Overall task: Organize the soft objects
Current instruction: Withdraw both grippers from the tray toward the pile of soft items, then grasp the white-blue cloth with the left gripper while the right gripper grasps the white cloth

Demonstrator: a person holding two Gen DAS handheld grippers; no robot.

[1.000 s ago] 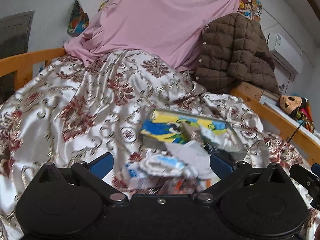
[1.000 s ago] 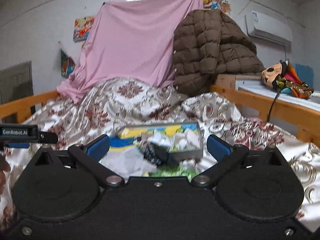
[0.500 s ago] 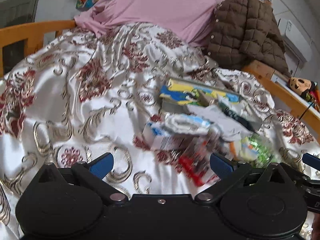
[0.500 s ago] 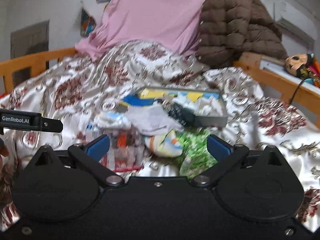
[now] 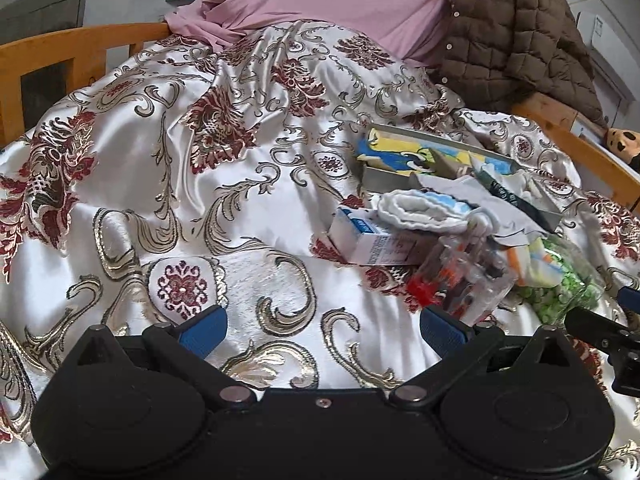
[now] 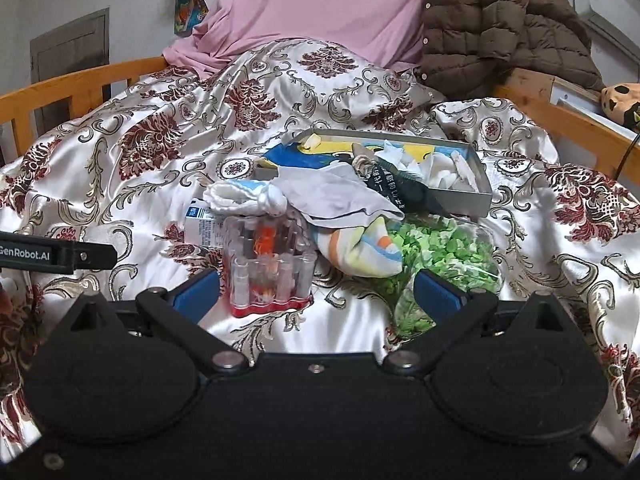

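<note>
Right gripper spread wide, empty, above the satin quilt; clear ribbed box between its fingers. Left gripper equally agape over bare quilt. Soft socks heap beside the metal tray.

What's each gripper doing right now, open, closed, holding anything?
Left gripper: open, holding nothing, over bare bedspread.
Right gripper: open, holding nothing, in front of the clear plastic box.

One grey metal tray, one white carton, one clear plastic tube rack, one bag of green bits, three soft cloths.
</note>
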